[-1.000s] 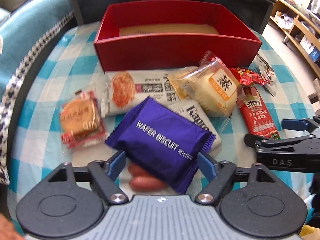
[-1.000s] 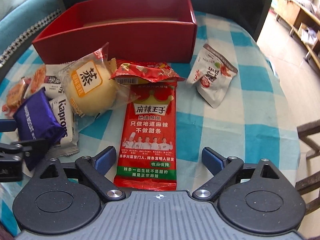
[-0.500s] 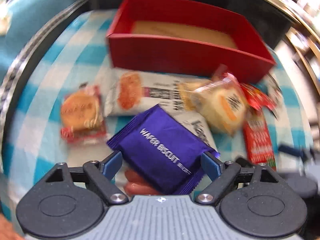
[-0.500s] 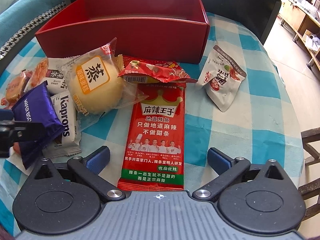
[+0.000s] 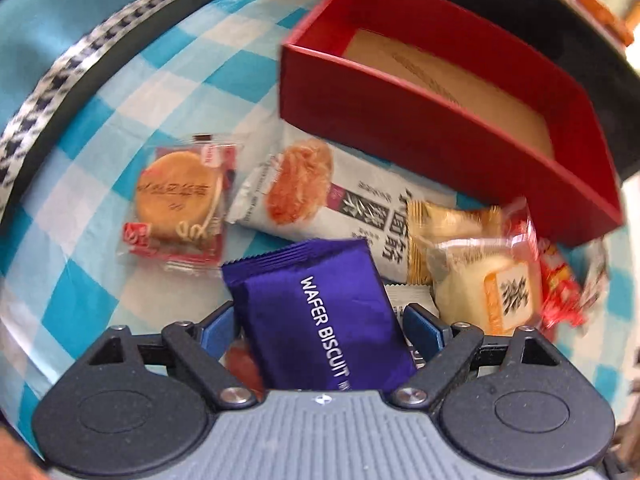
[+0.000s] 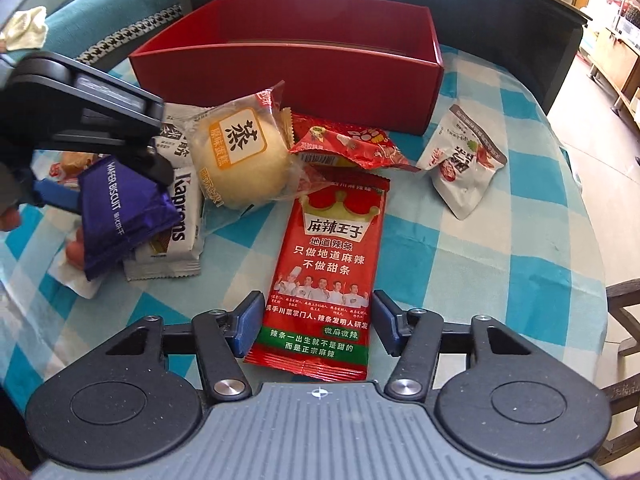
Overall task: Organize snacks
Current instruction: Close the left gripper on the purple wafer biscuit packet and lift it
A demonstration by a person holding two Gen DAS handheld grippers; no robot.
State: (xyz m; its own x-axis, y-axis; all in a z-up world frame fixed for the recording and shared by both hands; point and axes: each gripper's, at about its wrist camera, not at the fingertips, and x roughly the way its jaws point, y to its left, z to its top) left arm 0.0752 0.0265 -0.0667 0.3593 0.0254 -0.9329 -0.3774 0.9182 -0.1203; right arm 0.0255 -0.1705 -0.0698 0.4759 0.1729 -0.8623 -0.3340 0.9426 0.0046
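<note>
The left tool (image 5: 318, 322) has its blue pads set against both sides of the purple wafer pack (image 5: 324, 312), gripping it; in the right wrist view the pack (image 6: 120, 216) hangs tilted in that tool (image 6: 100, 184), lifted clear of the pile below. It reads "WAFER BISCUIT". The right tool (image 6: 316, 324) has just been closing, and its pads now stand at either edge of the long red snack bag (image 6: 334, 264), which lies flat on the bench; whether they press on it cannot be told.

The red box (image 6: 288, 80) sits at the far side of the checked cloth (image 6: 500, 240), open-topped and with nothing in it, its near wall just beyond the snacks. The cloth to the right of the red bag is mostly bare, with only a small white pouch (image 6: 464, 164) lying there.

A white pack reading "Kaprons" (image 6: 180, 220) lies under the purple one. A round bun in clear wrap (image 6: 244, 160) carries an orange label with Chinese characters. A small crumpled red packet (image 6: 348, 144) rests at the top of the long bag. Left of the pile lie a round cake in clear wrap (image 5: 176, 204) and a long white pack with Chinese print (image 5: 332, 204).
</note>
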